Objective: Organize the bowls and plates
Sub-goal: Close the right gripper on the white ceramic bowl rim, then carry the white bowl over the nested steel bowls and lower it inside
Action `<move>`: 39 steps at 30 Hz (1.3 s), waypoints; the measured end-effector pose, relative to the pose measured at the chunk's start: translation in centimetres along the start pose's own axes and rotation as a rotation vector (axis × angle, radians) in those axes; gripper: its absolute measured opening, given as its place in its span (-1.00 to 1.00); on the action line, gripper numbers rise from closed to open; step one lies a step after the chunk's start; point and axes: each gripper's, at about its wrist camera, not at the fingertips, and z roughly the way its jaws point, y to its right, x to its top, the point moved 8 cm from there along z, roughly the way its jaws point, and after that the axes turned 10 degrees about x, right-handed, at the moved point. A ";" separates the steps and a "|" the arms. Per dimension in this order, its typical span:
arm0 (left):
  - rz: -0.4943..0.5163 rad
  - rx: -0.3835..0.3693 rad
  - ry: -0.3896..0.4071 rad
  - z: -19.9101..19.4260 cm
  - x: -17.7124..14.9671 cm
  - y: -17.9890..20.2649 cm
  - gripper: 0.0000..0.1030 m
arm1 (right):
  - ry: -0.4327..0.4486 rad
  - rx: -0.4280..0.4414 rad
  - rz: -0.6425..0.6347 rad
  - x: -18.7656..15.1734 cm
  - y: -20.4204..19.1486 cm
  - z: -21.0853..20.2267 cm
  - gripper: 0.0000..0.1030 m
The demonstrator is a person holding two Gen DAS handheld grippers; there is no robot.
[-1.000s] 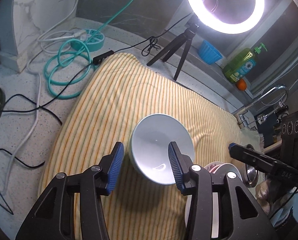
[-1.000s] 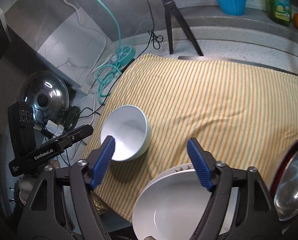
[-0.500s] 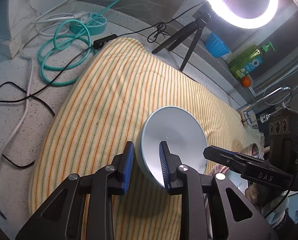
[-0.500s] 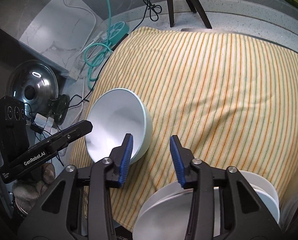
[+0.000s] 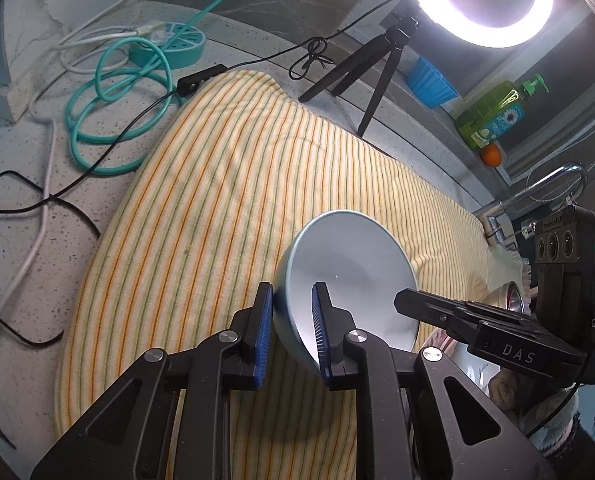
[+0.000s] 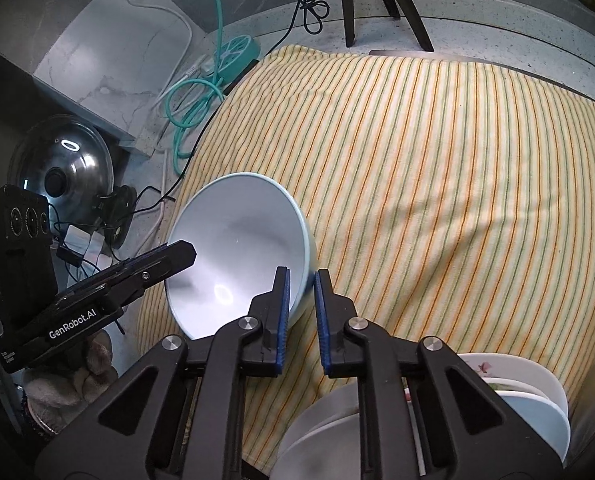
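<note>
I see both grippers, left (image 5: pixel 293 312) and right (image 6: pixel 300 300), clamped on the bowl (image 5: pixel 349 280) rim. Jaws just closed. Bowl sits tilted, lower centre, on the cloth (image 5: pixel 225 200).

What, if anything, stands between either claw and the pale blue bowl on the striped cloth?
Nothing visible does. The left claw and the right claw have just been closing, and each now pinches the rim of the pale blue bowl from opposite sides, one pad inside, one outside. The bowl is tilted on the striped cloth.
</note>
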 end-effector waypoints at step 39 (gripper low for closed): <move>0.247 -0.213 0.065 -4.5 -0.8 16.5 -0.66 | 0.252 -0.050 0.113 -4.1 5.1 -18.8 -0.75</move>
